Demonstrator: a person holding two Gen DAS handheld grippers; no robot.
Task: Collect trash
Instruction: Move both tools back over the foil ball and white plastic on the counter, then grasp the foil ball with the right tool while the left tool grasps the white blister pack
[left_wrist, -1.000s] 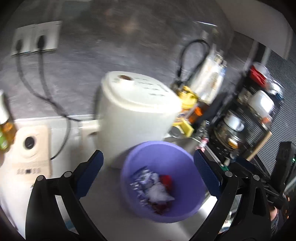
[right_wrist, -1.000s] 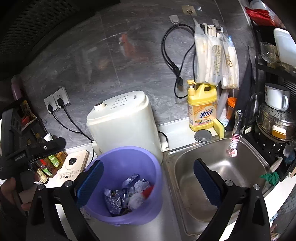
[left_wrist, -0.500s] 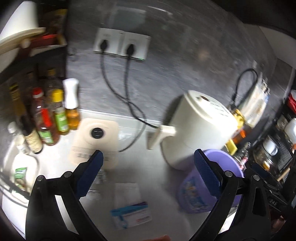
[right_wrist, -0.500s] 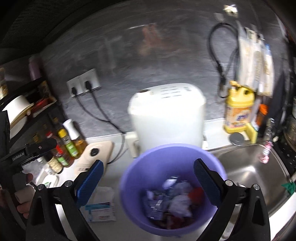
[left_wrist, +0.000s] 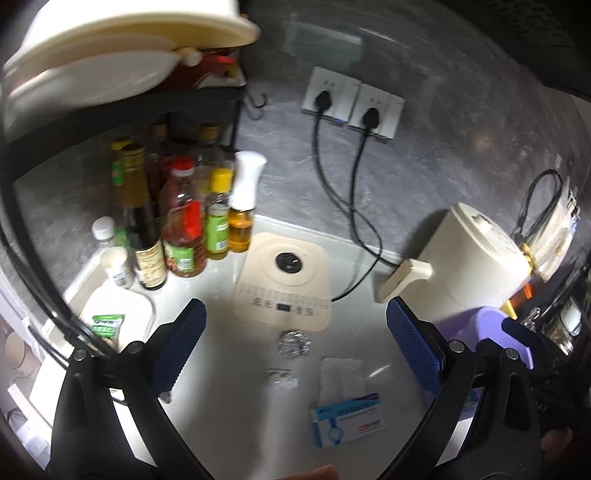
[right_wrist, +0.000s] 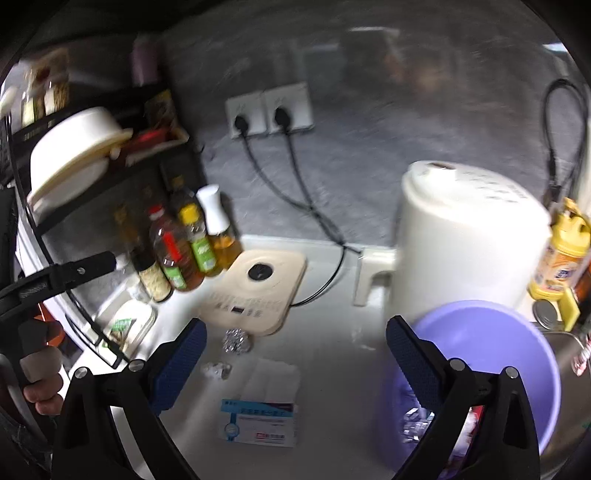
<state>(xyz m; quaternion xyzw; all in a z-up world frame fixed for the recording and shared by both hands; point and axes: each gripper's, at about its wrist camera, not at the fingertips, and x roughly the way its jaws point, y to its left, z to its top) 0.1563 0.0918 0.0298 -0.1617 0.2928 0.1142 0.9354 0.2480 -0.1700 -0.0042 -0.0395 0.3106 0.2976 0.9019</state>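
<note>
On the counter, foil ball lies just beside cooktop edge

My left gripper has black arms that fork outward, each ending in a blue pad with a fine cross-hatched grip texture. Round silver screws sit at the joints of each arm. My right gripper is built the same: black frame, blue textured pads, silver screw heads in pairs. From the right wrist view I see my left hand around a black handle that carries small white lettering, too blurred to read.
</note>
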